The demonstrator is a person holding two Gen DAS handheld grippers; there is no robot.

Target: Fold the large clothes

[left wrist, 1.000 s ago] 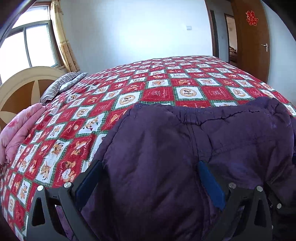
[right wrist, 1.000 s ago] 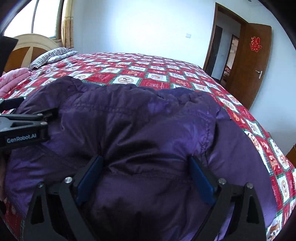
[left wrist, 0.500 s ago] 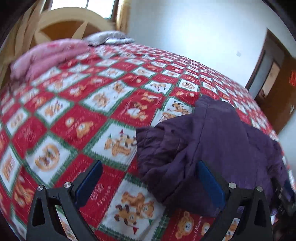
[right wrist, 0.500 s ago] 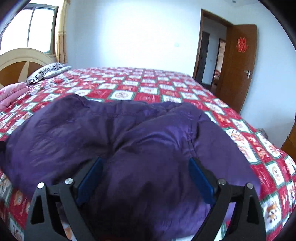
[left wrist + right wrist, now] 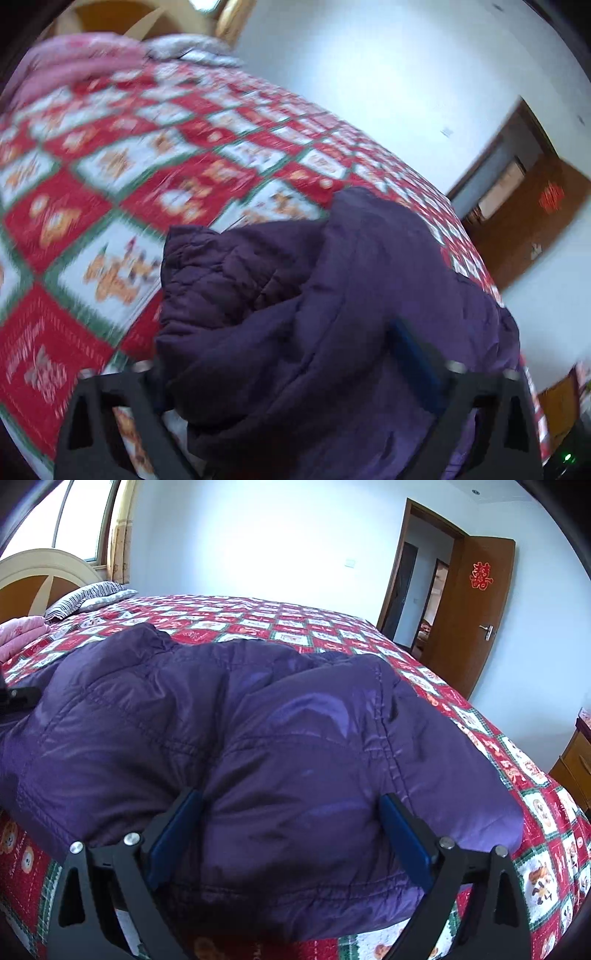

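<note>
Lay heaped across the near part of the red patchwork bedspread [image 5: 258,616]: a bulky purple padded coat [image 5: 258,738], filling the gap between the right gripper [image 5: 291,834] fingers and bulging between the closing jaws of the left gripper [image 5: 291,362]. Left open beyond the coat: a broad flat stretch of bedspread toward the far wall. Blocked at the head end by a pink folded quilt [image 5: 18,635], a striped pillow [image 5: 85,594] and the headboard [image 5: 40,579].

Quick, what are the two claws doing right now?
Left claw: closing, purple coat between its pads.
Right claw: open wide around the coat's edge, not squeezing it.
</note>
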